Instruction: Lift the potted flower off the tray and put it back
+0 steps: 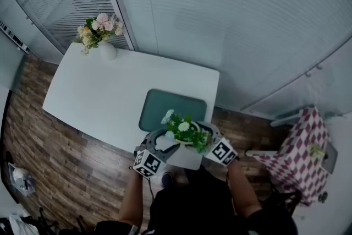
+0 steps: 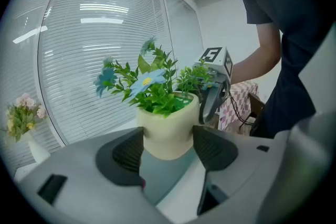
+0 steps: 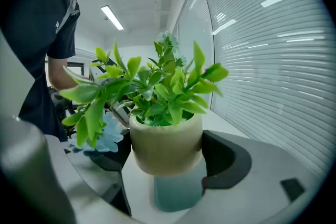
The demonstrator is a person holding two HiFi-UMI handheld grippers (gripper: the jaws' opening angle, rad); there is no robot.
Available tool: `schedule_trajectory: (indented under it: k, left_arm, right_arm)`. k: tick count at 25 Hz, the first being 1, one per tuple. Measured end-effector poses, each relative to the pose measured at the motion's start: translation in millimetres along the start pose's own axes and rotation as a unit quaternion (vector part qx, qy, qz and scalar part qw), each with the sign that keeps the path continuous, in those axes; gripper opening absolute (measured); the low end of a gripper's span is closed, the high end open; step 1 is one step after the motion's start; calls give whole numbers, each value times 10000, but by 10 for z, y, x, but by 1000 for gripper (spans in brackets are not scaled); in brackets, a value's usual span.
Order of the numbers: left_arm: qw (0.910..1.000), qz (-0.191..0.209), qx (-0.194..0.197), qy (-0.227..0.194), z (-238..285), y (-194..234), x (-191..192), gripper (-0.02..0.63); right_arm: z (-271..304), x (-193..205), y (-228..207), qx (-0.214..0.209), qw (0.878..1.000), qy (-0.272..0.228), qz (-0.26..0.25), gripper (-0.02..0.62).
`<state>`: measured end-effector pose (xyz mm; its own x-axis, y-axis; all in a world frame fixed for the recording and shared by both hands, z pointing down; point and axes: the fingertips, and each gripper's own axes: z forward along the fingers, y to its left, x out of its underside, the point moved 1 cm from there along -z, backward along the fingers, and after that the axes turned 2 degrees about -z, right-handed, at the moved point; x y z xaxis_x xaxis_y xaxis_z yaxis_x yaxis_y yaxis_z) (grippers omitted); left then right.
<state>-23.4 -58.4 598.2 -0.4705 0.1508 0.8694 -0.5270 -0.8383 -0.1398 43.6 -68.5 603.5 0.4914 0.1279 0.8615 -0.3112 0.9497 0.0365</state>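
Note:
A cream pot of green leaves and pale blue flowers hangs in the air over the near edge of the white table, just in front of the dark green tray. Both grippers clamp it from opposite sides. The left gripper is shut on the pot, its dark pads pressing the pot's sides, with the tray showing below. The right gripper is also shut on the pot, and a gap separates the pot's base from the tray.
A white vase of pink flowers stands on the table's far left corner and also shows as a vase in the left gripper view. A chair with a checked cloth is to the right. Window blinds back the table.

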Motion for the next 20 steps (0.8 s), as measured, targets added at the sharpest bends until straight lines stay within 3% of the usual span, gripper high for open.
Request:
schedule_trajectory:
  k: [13,20]
  left_arm:
    - [9996,249,-5,-145,-646,-337,-129,284]
    - [9995,122,74,-271,-913,-538,-61,284]
  right_arm:
    - [-182,-316,632,126,9996,-241,-33,393]
    - [-215,-354,977,193,9993,-328,34,393]
